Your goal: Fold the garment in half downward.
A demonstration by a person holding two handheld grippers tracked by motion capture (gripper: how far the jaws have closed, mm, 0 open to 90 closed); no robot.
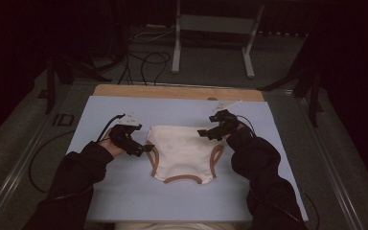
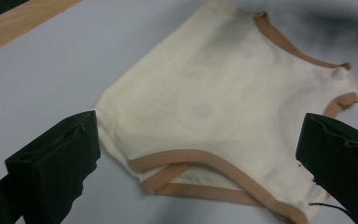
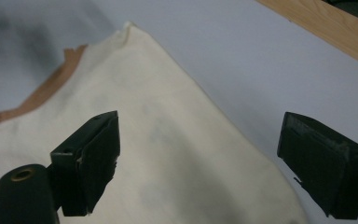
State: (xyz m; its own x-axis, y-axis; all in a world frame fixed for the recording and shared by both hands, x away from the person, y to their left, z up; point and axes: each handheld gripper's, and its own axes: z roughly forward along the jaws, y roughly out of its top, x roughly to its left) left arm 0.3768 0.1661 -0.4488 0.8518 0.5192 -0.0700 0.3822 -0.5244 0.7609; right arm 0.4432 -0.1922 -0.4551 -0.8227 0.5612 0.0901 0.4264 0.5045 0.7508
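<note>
The cream garment (image 1: 183, 152) with tan trim is lying flat near the middle of the pale blue mat (image 1: 124, 201); the left gripper (image 1: 146, 148) is poising at its left edge and the right gripper (image 1: 205, 134) over its far right corner, both with jaws spread wide, gripping nothing. The approach-to-grasp step appears to be proceeding; the next move is probably calling for each gripper to descend and pinch the fabric edge between its jaws.

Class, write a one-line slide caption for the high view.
Two open grippers, left and right, flank a cream garment on a blue mat.

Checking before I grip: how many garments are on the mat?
1: the cream garment with tan trim lies flat mid-mat, between the open left gripper and open right gripper.
</note>
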